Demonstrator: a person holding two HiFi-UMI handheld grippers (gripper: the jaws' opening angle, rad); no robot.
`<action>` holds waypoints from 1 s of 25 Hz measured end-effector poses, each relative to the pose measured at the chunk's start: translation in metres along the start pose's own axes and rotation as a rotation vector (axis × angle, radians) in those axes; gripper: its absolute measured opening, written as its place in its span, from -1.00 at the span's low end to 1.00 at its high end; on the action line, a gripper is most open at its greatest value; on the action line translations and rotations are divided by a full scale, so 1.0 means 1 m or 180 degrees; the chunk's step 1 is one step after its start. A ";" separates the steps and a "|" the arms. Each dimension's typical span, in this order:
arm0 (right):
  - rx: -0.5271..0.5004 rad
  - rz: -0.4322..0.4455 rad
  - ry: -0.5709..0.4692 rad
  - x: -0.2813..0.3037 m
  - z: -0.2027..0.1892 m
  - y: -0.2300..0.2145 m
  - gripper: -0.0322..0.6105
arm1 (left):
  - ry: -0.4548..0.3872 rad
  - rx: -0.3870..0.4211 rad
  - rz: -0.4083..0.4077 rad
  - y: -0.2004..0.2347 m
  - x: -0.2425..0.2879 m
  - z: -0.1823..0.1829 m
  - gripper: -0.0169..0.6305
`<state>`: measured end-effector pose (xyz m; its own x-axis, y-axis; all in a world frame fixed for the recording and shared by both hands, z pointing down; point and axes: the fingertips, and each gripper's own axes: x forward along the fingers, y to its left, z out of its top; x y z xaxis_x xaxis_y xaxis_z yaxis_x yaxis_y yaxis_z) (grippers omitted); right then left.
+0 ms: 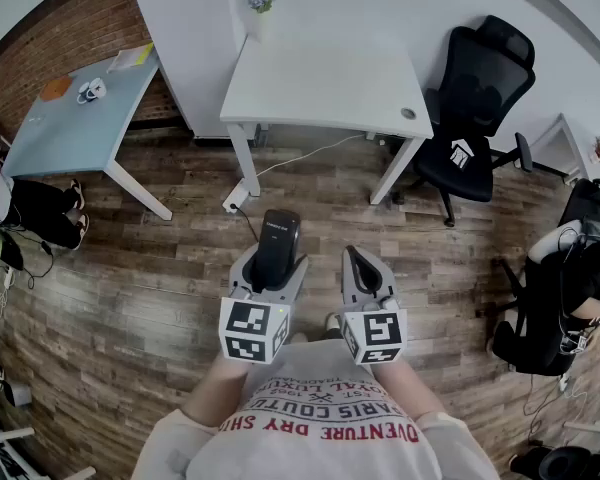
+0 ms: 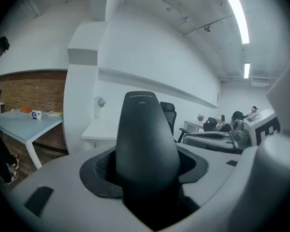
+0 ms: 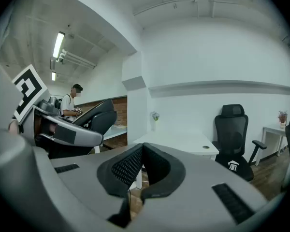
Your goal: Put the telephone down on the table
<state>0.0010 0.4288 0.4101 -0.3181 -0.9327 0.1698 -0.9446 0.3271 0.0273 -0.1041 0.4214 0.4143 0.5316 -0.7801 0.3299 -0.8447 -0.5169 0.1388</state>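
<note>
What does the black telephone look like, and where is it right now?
The telephone is a black handset of smooth, matt plastic by the look of it. It has rounded edges and narrows toward its top, where there is some tiny pale print. It stands between the jaws of the left gripper, its top pointing away from the person, and its lower end is hidden between them. Only the jaws' dark pads touch it. It is in the air above the wooden floor, short of the white table.
</note>
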 end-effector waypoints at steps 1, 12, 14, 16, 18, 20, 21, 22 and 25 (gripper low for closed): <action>-0.0002 -0.0008 0.0002 0.000 0.000 -0.001 -0.85 | -0.0001 0.0000 -0.0008 0.000 0.001 0.001 -0.01; 0.0063 -0.0038 0.0037 0.004 -0.002 0.005 -0.85 | 0.0015 -0.0013 -0.0062 0.006 0.001 -0.001 -0.01; 0.0150 -0.0074 0.0048 0.006 -0.004 0.004 -0.85 | 0.0021 -0.0031 -0.0068 0.009 0.001 -0.003 -0.01; 0.0175 -0.0121 0.0086 0.007 -0.007 0.003 -0.85 | 0.0032 -0.0050 -0.0077 0.011 0.003 -0.004 -0.01; 0.0167 -0.0145 0.0125 0.010 -0.010 0.001 -0.85 | 0.0040 -0.0067 -0.0084 0.013 0.006 -0.004 -0.01; 0.0180 -0.0155 0.0158 0.013 -0.013 -0.002 -0.85 | 0.0046 -0.0082 -0.0088 0.015 0.010 -0.005 -0.01; 0.0192 -0.0158 0.0171 0.015 -0.015 -0.005 -0.85 | 0.0053 -0.0088 -0.0087 0.015 0.014 -0.006 -0.01; 0.0202 -0.0159 0.0179 0.017 -0.017 -0.008 -0.85 | 0.0060 -0.0091 -0.0083 0.016 0.018 -0.006 -0.01; 0.0233 -0.0148 0.0203 0.029 -0.021 -0.023 -0.85 | 0.0086 -0.0088 -0.0059 0.016 0.034 -0.004 -0.01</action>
<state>0.0151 0.3977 0.4349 -0.2703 -0.9343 0.2326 -0.9623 0.2697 -0.0352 -0.0998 0.3882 0.4314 0.5455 -0.7605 0.3522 -0.8364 -0.5208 0.1708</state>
